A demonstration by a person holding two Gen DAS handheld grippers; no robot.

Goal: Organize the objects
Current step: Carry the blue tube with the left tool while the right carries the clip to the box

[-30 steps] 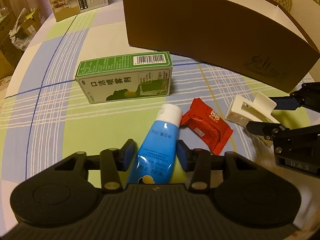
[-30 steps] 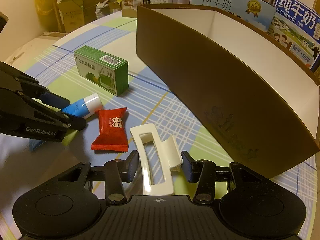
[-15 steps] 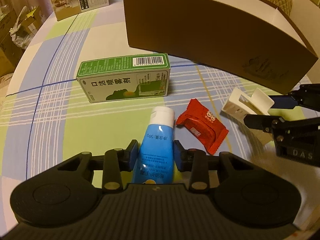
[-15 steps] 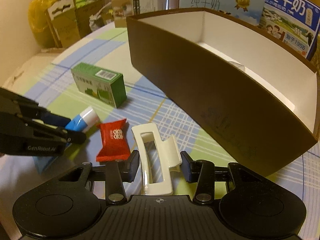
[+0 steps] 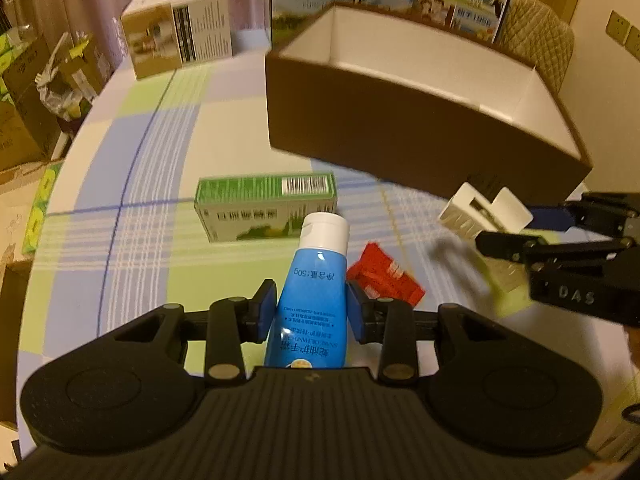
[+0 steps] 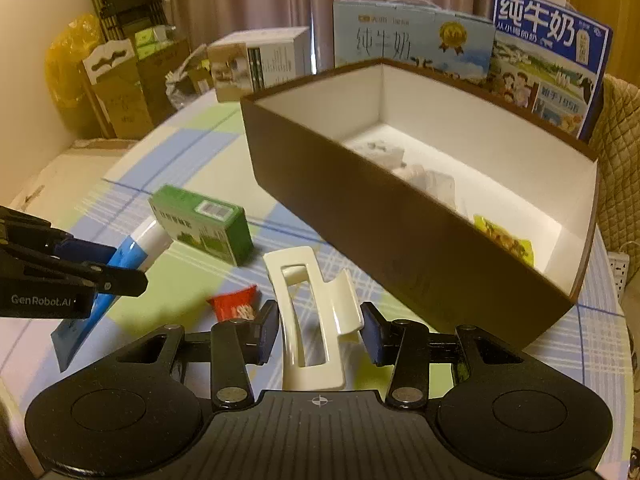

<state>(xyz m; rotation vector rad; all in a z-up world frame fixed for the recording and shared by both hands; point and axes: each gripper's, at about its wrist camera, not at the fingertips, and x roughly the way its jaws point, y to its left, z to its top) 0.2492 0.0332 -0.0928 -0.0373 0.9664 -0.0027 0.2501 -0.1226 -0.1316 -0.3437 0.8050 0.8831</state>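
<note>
My left gripper [image 5: 312, 312] is shut on a blue tube with a white cap [image 5: 316, 280], held above the checked tablecloth. My right gripper [image 6: 320, 330] is shut on a white hair claw clip [image 6: 310, 312], also raised off the table. A green carton [image 5: 266, 206] lies flat behind the tube, and a red candy packet [image 5: 384, 276] lies on the cloth to its right. The brown box with a white inside [image 6: 400, 216] stands ahead of the right gripper; it holds a yellow packet [image 6: 504, 238] and some pale wrapped items [image 6: 420, 172].
A beige and white carton [image 5: 178, 30] stands at the table's far left edge. Blue milk cartons [image 6: 548, 56] stand behind the brown box. Cardboard boxes and bags [image 5: 36, 92] crowd the floor left of the table. A quilted chair back [image 5: 534, 36] is at the far right.
Both grippers have risen off the table, carrying the tube and the clip up. The left gripper closed onto the tube. The box's inside has come into view.
</note>
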